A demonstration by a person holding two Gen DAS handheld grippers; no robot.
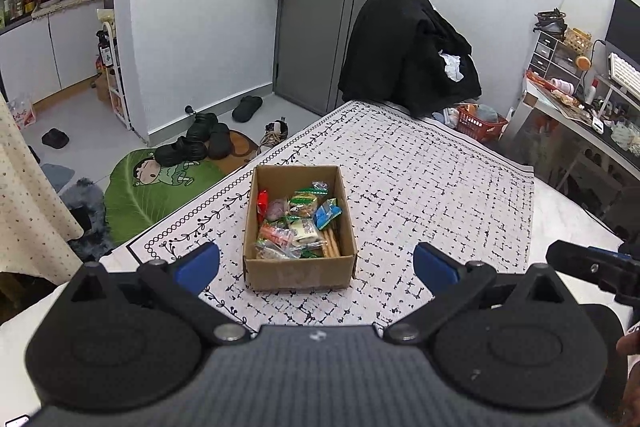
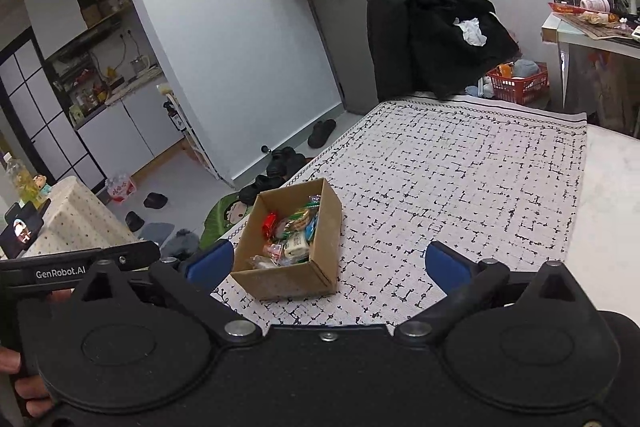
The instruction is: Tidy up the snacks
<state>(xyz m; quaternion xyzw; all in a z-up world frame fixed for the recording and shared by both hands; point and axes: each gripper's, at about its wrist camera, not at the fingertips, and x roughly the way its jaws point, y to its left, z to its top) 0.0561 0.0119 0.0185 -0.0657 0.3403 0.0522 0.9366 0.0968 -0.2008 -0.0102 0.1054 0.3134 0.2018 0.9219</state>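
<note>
both grippers are hanging with jaws spread wide and nothing between them: the left gripper [image 1: 316, 265] and the right gripper [image 2: 328, 265] are hovering over the near edge of the cloth [image 1: 420, 179], short of the box [image 1: 298, 267]. the box is sitting open on the cloth's left part, clear of both tools, holding the snacks [image 1: 300, 223] piled inside. a dark coat [image 1: 408, 51] is draping a chair beyond the cloth's far end.
</note>
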